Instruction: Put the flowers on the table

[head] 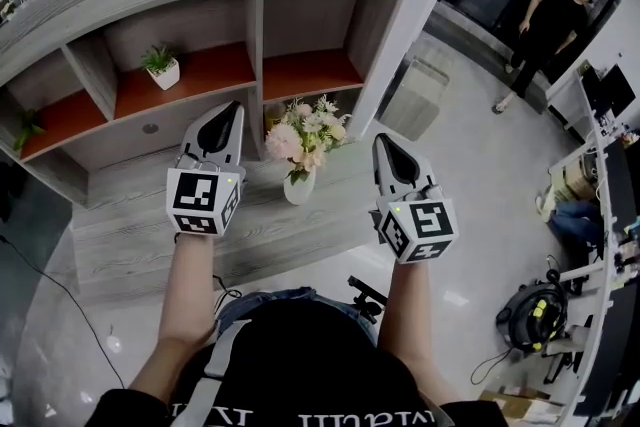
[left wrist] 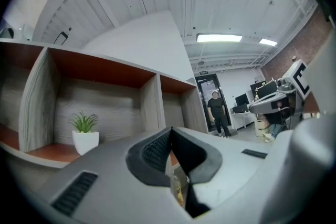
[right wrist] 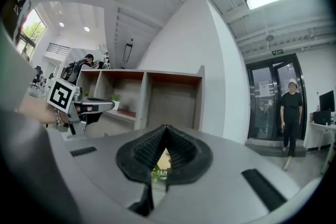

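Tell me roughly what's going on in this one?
A person holds a tool in each hand in front of a shelf unit. The left hand-held gripper and the right hand-held gripper are both shut with nothing between their jaws. Between the two, touched by neither, a white vase of flowers stands upright on the wooden table. A small potted plant sits in one shelf compartment. The flowers appear to be placed already.
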The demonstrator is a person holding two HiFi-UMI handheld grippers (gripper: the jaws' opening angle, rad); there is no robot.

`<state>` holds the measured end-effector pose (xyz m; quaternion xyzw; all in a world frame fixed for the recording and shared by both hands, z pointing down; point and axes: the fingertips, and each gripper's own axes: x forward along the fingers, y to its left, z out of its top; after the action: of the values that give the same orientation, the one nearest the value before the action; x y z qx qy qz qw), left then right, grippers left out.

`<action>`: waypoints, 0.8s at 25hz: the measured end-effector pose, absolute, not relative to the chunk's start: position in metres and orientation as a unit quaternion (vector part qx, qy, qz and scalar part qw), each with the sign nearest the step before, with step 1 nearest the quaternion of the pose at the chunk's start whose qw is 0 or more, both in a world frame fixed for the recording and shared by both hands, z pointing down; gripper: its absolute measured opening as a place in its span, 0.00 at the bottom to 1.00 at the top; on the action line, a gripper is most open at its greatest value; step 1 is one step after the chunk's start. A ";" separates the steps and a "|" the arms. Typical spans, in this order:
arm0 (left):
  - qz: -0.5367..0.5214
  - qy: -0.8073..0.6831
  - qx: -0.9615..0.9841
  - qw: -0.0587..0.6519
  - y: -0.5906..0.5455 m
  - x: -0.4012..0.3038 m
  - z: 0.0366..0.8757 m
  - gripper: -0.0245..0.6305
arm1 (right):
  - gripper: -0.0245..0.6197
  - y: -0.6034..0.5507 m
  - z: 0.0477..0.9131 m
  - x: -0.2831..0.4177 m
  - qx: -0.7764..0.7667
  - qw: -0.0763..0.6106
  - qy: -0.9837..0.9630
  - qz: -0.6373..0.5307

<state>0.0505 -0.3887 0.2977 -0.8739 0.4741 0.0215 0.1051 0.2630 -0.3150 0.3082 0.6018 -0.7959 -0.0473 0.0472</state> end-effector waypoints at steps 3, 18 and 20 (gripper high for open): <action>0.025 0.466 -0.876 0.123 -0.386 0.054 0.283 0.05 | 0.06 -0.313 0.292 0.262 0.602 0.033 -0.795 -0.059; 0.038 0.456 -0.877 0.149 -0.375 0.055 0.256 0.05 | 0.06 -0.307 0.266 0.257 0.616 0.019 -0.785 -0.063; 0.039 0.455 -0.877 0.149 -0.374 0.054 0.256 0.05 | 0.06 -0.307 0.267 0.258 0.621 0.021 -0.781 -0.064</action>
<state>0.0538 -0.3739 0.2556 -0.8772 0.4546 0.0392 0.1494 0.2576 -0.3067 0.2667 0.6206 -0.7812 -0.0640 0.0214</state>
